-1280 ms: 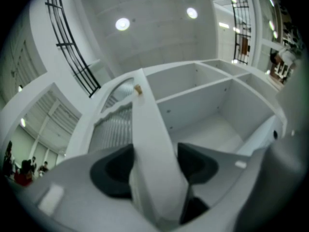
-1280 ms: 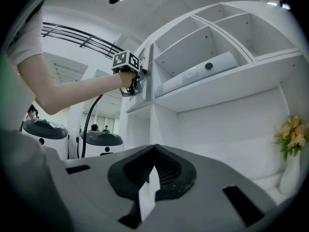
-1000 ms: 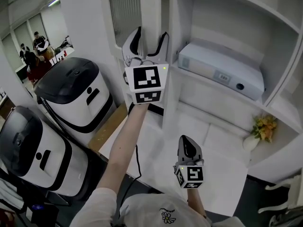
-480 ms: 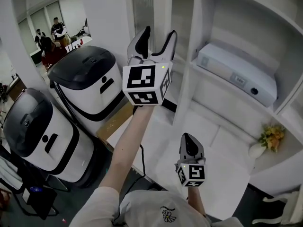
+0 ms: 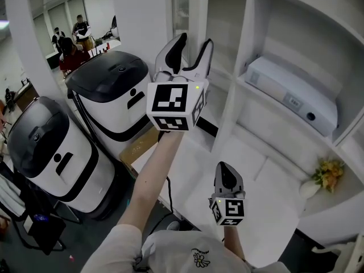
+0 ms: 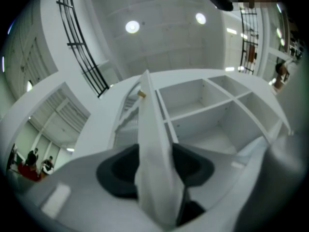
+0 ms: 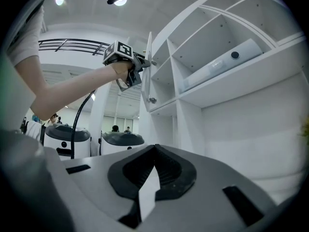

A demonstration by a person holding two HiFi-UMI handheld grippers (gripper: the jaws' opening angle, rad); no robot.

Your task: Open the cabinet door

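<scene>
Clamping onto the free edge of the cabinet door [image 6: 153, 144], the left tongs [image 5: 193, 45] are raised at the end of an outstretched arm, pointing upward, and their jaws have just been closing; the white panel fills the gap between the two dark pads, so I read it as a grip on the door rather than a mere straddle. Seen from the right tongs' side, the door stands edge-on and proud of the shelving [image 5: 273, 27], so it looks already part-way open, with bare compartments showing just right of the left tongs. The right tongs [image 5: 226, 172] hang lower and nearer the person, over the white surface [image 5: 256, 175], jaws together with nothing in them, well apart from the door. A white box-shaped device [image 5: 290, 92] sits on a shelf beyond the right tongs. The step in hand seems to be taking hold for the swing. Next, I'd judge, the left tongs must draw the edge outward along an arc about the hinge, keeping the pads square so the thin panel doesn't slip free.
</scene>
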